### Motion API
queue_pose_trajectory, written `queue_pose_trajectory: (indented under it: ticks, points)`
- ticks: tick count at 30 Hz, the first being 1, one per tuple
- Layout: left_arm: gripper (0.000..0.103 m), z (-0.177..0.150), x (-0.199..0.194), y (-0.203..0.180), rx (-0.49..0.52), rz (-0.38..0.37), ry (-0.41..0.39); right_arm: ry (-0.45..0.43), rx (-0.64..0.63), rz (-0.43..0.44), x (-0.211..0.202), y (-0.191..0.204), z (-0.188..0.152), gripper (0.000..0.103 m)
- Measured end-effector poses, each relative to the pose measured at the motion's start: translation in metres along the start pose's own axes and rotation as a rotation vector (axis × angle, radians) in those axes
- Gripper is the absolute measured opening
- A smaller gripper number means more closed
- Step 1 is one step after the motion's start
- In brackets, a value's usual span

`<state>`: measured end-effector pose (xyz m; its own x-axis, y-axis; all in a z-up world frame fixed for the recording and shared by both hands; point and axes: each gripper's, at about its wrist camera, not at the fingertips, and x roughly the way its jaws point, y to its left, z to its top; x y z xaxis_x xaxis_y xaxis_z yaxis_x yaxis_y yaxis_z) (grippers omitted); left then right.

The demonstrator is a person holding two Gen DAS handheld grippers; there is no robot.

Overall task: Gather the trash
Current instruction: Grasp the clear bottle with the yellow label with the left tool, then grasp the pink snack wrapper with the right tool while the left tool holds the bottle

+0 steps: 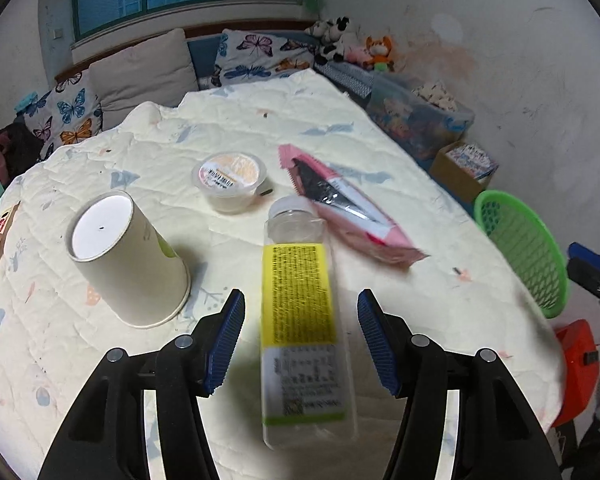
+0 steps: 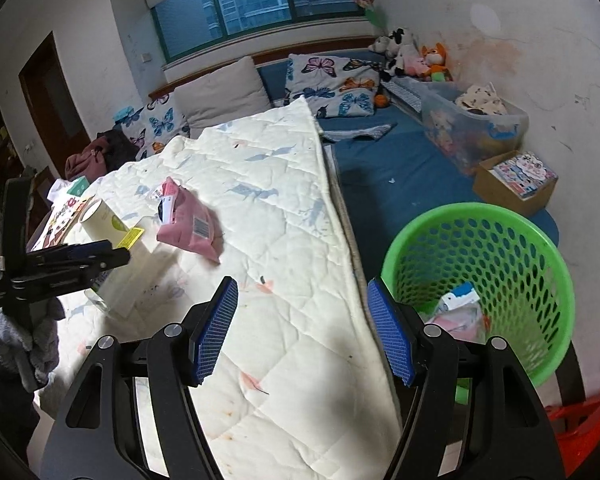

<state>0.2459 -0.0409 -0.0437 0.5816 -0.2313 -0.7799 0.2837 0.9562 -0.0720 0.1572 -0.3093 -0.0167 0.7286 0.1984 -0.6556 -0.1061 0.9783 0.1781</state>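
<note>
Blue pads of the left gripper (image 1: pixel 300 336) stand spread either side of a clear bottle (image 1: pixel 300 320) lying on the quilt (image 1: pixel 380 140), not touching it. Beyond are an upturned paper cup (image 1: pixel 128 256), a lidded tub (image 1: pixel 230 180) and a pink wrapper (image 1: pixel 348 212).

From the right wrist, the right gripper (image 2: pixel 302 330) hangs spread over the quilt's edge, gripping nothing, beside the green basket (image 2: pixel 540 240) with scraps inside.

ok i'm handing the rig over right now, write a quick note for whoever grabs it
Left gripper: open, straddling the clear bottle lying on the quilt, not gripping it.
Right gripper: open, empty, over the quilt edge beside the green basket.
Done: some wrappers already in the basket.
Left: bottle, upturned paper cup, lidded tub, pink packet.
</note>
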Motion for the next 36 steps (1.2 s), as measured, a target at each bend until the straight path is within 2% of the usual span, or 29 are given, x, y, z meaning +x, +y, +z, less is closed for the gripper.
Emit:
queue_pose_trajectory:
  ticks: [13, 16, 22, 28, 36]
  points:
    - [0.056, 0.012, 0.03, -0.002, 0.038, 0.021, 0.053, 0.033, -0.024, 0.025, 0.023, 0.015, 0.003, 0.068]
    - [0.05, 0.013, 0.035, -0.003, 0.037, 0.019, 0.065, 0.038, -0.027, 0.031, 0.026, 0.017, 0.004, 0.068]
    - [0.045, 0.014, 0.037, -0.003, 0.03, 0.007, 0.057, 0.049, -0.04, 0.035, 0.032, 0.022, 0.006, 0.068]
    - [0.044, 0.009, 0.028, -0.004, 0.029, -0.004, 0.04, 0.053, -0.058, 0.046, 0.037, 0.03, 0.009, 0.068]
    - [0.044, -0.007, -0.007, 0.003, 0.023, 0.004, 0.0, 0.053, -0.088, 0.078, 0.042, 0.047, 0.017, 0.068]
